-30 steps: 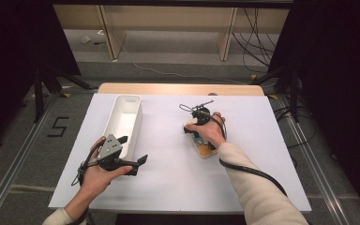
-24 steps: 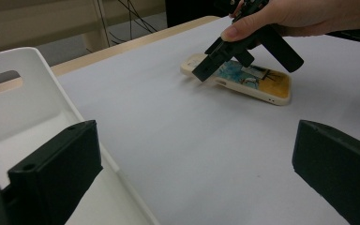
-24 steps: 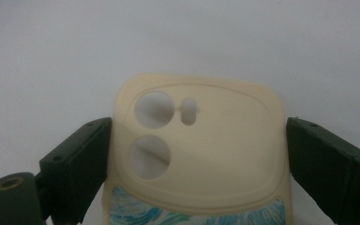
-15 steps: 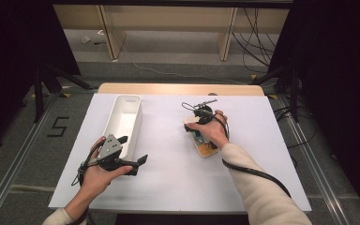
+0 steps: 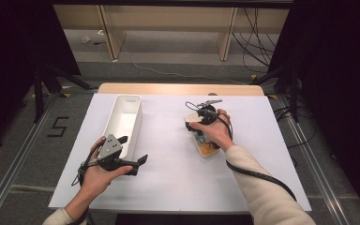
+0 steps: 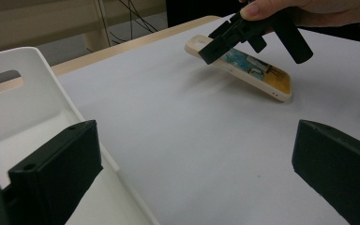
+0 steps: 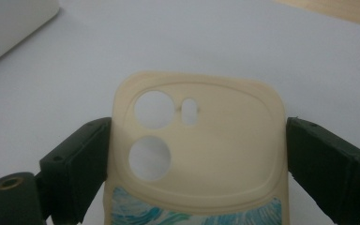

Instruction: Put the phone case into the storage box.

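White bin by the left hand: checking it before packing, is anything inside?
The white bin shows a bare floor; its near end is hidden behind the left hand-held gripper.

Left gripper (image 6: 192, 178) (jaws wide apart) faces a phone case (image 6: 243, 70) beside a white bin (image 6: 37, 117).

In the right gripper view, the lower part of the phone case (image 7: 199, 154) was cut off by the bottom edge. In the high view, the person's right hand (image 5: 214, 130) covered most of the case, centre right of the frame.
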`<state>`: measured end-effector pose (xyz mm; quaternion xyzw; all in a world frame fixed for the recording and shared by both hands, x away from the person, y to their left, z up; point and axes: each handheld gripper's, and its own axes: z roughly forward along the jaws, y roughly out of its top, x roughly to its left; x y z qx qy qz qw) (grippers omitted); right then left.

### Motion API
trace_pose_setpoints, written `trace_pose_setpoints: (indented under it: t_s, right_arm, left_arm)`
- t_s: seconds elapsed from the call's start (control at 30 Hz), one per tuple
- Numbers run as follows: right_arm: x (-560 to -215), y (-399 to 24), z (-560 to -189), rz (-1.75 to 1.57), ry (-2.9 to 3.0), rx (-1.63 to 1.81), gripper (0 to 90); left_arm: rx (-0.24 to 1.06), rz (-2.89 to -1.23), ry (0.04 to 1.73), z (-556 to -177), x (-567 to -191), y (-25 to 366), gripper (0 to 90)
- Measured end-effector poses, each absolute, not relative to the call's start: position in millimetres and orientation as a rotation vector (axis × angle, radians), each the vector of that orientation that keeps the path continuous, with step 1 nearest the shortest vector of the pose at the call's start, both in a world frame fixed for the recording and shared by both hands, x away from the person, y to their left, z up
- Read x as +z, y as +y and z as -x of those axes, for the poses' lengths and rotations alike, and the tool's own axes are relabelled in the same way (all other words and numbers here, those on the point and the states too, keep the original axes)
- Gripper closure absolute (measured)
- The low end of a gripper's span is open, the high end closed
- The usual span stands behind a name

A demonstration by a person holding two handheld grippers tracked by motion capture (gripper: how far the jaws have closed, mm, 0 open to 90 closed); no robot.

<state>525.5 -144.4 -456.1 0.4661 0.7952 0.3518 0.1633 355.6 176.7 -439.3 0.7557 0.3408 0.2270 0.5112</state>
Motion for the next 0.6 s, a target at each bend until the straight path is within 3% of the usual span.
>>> trace_pose_setpoints:
  t_s: [0.6]
  right_arm:
    - [-443,-151,-513,-1.258,2.244,1.103,11.4]
  left_arm:
    - [0.548,-1.818,0.821,-356,-439,177,1.1]
